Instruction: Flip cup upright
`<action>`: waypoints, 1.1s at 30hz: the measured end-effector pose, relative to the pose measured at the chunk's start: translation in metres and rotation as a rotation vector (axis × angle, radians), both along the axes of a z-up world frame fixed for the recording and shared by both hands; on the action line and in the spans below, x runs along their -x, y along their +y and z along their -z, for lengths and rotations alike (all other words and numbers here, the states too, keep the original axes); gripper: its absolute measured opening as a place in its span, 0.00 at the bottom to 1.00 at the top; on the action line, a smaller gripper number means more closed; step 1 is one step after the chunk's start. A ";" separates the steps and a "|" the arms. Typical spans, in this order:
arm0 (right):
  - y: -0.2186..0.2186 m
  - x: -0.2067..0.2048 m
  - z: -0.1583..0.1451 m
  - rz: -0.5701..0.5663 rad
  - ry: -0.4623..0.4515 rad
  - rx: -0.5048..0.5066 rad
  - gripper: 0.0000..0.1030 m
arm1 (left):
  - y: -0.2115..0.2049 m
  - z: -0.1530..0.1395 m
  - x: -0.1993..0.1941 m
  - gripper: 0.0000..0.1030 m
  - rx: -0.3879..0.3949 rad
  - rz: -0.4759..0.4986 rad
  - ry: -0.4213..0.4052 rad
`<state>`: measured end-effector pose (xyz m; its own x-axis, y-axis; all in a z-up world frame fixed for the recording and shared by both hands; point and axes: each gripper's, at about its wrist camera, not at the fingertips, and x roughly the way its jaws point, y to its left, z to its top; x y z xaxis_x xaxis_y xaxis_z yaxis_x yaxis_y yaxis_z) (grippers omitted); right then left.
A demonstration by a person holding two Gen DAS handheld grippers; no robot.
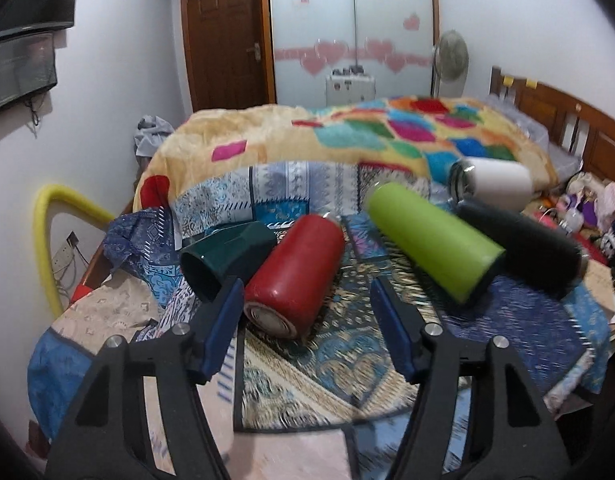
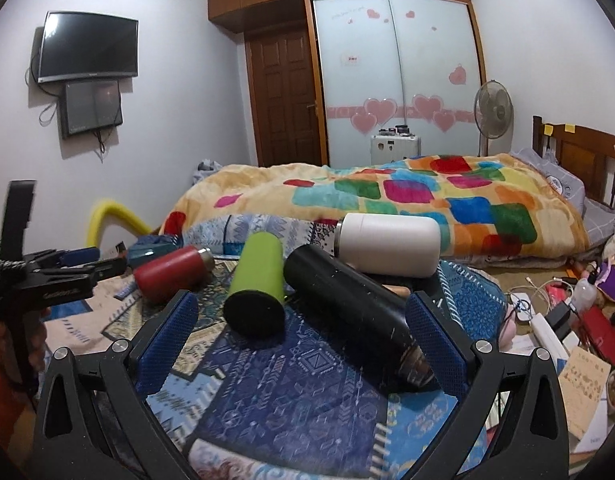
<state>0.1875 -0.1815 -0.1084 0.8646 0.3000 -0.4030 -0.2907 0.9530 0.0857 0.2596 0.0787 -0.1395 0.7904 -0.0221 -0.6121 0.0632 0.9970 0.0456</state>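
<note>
Several cups lie on their sides on a patterned cloth. A red cup [image 1: 295, 272] lies just ahead of my open left gripper [image 1: 307, 292], its base toward me and close to the left finger. A dark green cup [image 1: 223, 256] lies left of it. A lime green cup [image 1: 431, 240], a black cup [image 1: 523, 248] and a white cup [image 1: 495, 180] lie to the right. In the right wrist view my open right gripper [image 2: 303, 312] frames the lime cup [image 2: 259, 280] and the black cup [image 2: 355, 312]; the white cup [image 2: 391, 244] lies behind and the red cup [image 2: 167, 276] to the left.
The cloth-covered table [image 2: 291, 396] stands against a bed with a colourful blanket [image 2: 407, 200]. Cables, boxes and papers [image 2: 563, 320] clutter the right side. A yellow foam tube [image 1: 43, 240] curves at the left. The left gripper [image 2: 47, 276] shows at the left of the right wrist view.
</note>
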 end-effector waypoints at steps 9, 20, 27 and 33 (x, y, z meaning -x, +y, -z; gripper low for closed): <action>0.010 -0.026 0.007 -0.026 0.019 -0.002 1.00 | 0.003 0.029 -0.045 0.64 -0.031 0.026 0.079; 0.016 -0.029 0.004 -0.058 0.008 -0.007 1.00 | -0.016 0.019 -0.038 0.63 -0.037 0.122 0.101; 0.013 -0.032 0.007 -0.058 0.016 -0.013 1.00 | -0.031 0.032 -0.074 0.79 -0.144 0.099 0.166; 0.009 -0.034 0.010 -0.056 0.021 -0.022 1.00 | -0.030 0.051 -0.097 0.79 -0.109 0.086 0.237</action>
<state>0.2217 -0.1722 -0.1183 0.8374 0.3568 -0.4141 -0.3415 0.9330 0.1133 0.3563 0.0487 -0.1903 0.6233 -0.0069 -0.7820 0.1689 0.9775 0.1261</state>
